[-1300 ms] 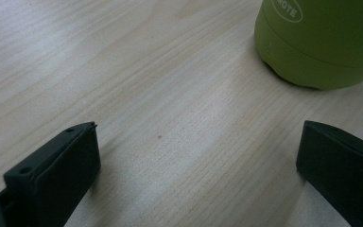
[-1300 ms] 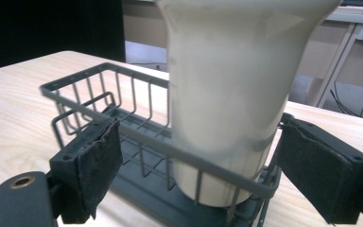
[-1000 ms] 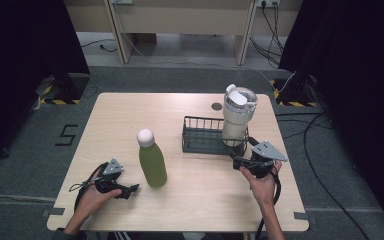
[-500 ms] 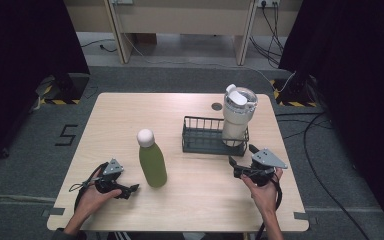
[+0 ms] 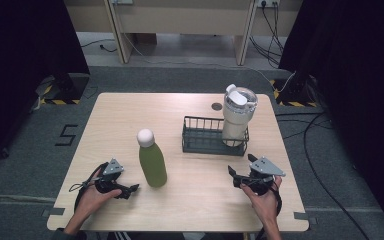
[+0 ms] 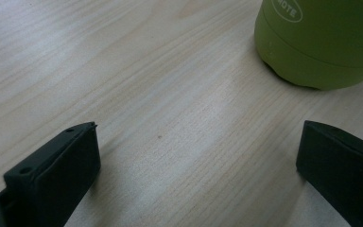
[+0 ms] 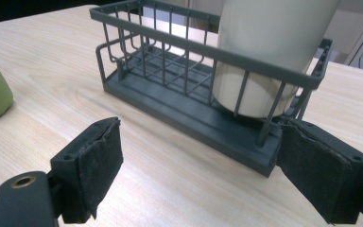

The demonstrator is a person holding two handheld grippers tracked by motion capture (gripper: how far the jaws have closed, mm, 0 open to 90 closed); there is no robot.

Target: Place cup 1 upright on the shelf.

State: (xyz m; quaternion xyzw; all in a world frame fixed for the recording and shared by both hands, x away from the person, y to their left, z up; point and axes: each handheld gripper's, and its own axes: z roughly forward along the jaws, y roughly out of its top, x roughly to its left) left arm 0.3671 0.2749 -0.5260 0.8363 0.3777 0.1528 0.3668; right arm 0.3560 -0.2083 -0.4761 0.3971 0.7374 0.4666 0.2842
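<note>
A green bottle with a white cap stands upright on the wooden table. To its right sits a dark wire basket with a cream lidded tumbler upright in its right end. My left gripper lies low on the table just left of the bottle, jaws open; in the left gripper view the bottle's base is ahead and to the right. My right gripper is in front of the basket, open and empty. In the right gripper view the basket and the tumbler stand close ahead.
A small dark round mark is on the table behind the basket. The table's near edge lies just below both hands. Cables run across the floor at the right, and desk legs stand beyond the far edge.
My right gripper has drawn back from the basket toward the near edge and sunk a little. The left gripper, bottle, basket and tumbler have stayed put.
</note>
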